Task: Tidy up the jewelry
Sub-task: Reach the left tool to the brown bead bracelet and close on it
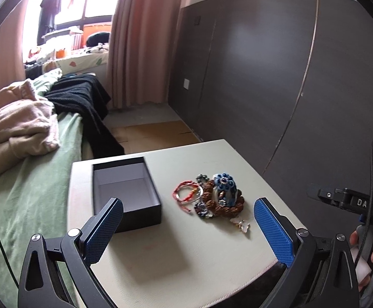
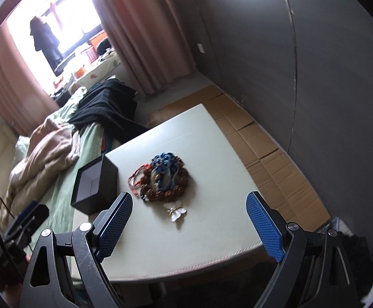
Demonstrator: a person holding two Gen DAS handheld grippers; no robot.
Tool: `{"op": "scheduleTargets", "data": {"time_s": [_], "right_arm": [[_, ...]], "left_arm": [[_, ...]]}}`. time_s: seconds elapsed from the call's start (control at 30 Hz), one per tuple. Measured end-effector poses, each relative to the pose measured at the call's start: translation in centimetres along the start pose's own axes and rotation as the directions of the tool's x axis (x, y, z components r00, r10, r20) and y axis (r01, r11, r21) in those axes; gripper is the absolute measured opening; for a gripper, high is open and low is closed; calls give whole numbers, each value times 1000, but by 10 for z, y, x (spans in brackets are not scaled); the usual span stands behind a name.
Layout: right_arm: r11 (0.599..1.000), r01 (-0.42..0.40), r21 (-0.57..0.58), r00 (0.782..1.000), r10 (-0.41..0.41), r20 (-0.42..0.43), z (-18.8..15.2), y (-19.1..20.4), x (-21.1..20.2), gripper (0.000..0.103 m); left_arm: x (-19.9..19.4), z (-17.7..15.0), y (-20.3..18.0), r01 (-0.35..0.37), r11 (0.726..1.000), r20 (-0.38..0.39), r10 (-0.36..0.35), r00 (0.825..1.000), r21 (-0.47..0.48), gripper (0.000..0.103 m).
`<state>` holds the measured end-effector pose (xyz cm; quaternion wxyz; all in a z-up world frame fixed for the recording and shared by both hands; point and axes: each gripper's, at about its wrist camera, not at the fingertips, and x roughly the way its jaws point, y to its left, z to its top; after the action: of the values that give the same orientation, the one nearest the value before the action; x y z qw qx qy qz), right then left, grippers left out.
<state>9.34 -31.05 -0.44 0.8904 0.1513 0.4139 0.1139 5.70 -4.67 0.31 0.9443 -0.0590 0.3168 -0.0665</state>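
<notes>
An open black box (image 1: 126, 192) with a pale empty inside sits on the left of the cream stool top (image 1: 186, 243). To its right lies a heap of jewelry (image 1: 212, 196): a red cord bracelet (image 1: 185, 195), a brown bead bracelet, a blue flower piece (image 1: 225, 184) and a white butterfly charm (image 1: 241, 225). My left gripper (image 1: 189, 231) is open and empty, above the stool's near edge. My right gripper (image 2: 189, 224) is open and empty, just short of the butterfly charm (image 2: 177, 213) and the heap (image 2: 160, 177). The box (image 2: 94, 184) is at its left.
A bed with a green sheet (image 1: 32, 192), pink blanket and black garment runs along the left of the stool. A dark wall panel (image 1: 263, 77) stands behind and right. Cardboard (image 2: 263, 154) covers the floor. The right gripper's body (image 1: 366, 205) shows at right in the left wrist view.
</notes>
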Motion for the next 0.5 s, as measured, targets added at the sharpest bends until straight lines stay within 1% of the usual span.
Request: {"op": "scheduleTargets", "data": {"time_s": [0.1,0.17,0.2,0.23,0.3,0.37,0.43,0.5], "right_arm": [[999,-4,36,1000,5,-21,4,-8,9,90],[999,-9,54,1000,11,-29,7,-14,13,90],[998,-7,60,999,9,-31,8,-16,14,90],[998,-8,69,999,10,-32,10,-19,15,90],[997,-12,82,999,15,-34,12,-22,17,90],[996,-12,93,999,16,-34,15,-26,19,90],[994,-11,110,999,14,-32,18,-30,20,85],[992,-13,122,999,18,-40,21,-35,24,83]], "left_arm": [[15,0,-8,19,1000,-25,-19,1000,12,94],[25,-1,-11,28,1000,-50,-28,998,10,87],[32,-1,-12,32,999,-69,-31,997,5,81],[37,-1,-13,38,999,-79,-38,996,-4,77],[51,-1,-14,64,997,-96,-67,993,-30,76],[63,-1,-17,75,996,-117,-79,990,-37,69],[76,-1,-21,81,996,-141,-86,986,-41,66],[90,-2,-24,83,995,-168,-90,982,-47,61]]}}
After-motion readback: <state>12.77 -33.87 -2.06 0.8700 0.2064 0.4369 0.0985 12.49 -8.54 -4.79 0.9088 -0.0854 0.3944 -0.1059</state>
